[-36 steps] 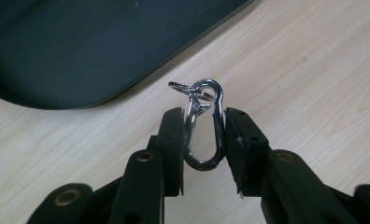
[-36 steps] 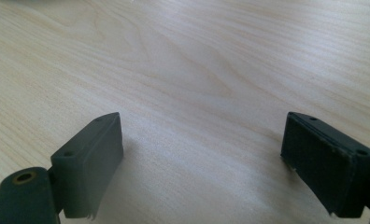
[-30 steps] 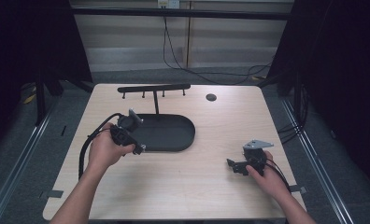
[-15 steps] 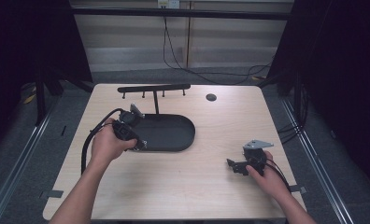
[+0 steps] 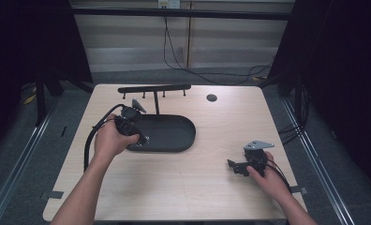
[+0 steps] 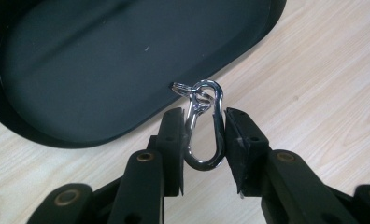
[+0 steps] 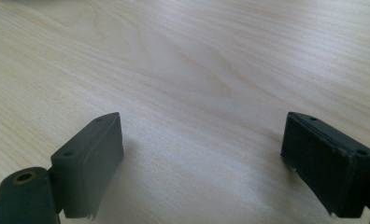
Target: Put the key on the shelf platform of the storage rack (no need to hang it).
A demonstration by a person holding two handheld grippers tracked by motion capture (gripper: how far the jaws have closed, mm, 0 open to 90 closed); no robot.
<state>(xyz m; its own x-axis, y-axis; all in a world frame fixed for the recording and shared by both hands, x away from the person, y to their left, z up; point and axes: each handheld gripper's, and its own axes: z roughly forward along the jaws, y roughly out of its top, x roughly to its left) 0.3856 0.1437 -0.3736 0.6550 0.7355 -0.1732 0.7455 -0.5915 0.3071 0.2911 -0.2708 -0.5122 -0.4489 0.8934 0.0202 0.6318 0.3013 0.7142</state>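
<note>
Dark curtains surround a pale wooden table [image 5: 174, 187] seen from above, with a person's forearms reaching in from the bottom edge. Toward the far side of the table stands a black rack with small hooks [image 5: 154, 88], its post rising from an oval black tray [image 5: 174, 133].

At the tray's near-left rim, the left gripper [image 6: 202, 140] is clamped on a silver snap clip [image 6: 204, 126]. Its two black pads press the clip's long sides, and the clip's eye carries a small key ring [image 6: 181, 87] that lies over the tray's edge. From above, the left hand [image 5: 111, 140] covers most of this gripper.

Well apart, at the near-right of the table, the right gripper [image 7: 202, 158] rests low over bare wood with its jaws wide apart and nothing between them.

The step in hand appears to be picking the clip up from the tray. The likely next move is to lift it clear and carry it to one of the rack's hooks, which calls for a steady grip and careful aim of the ring.
</note>
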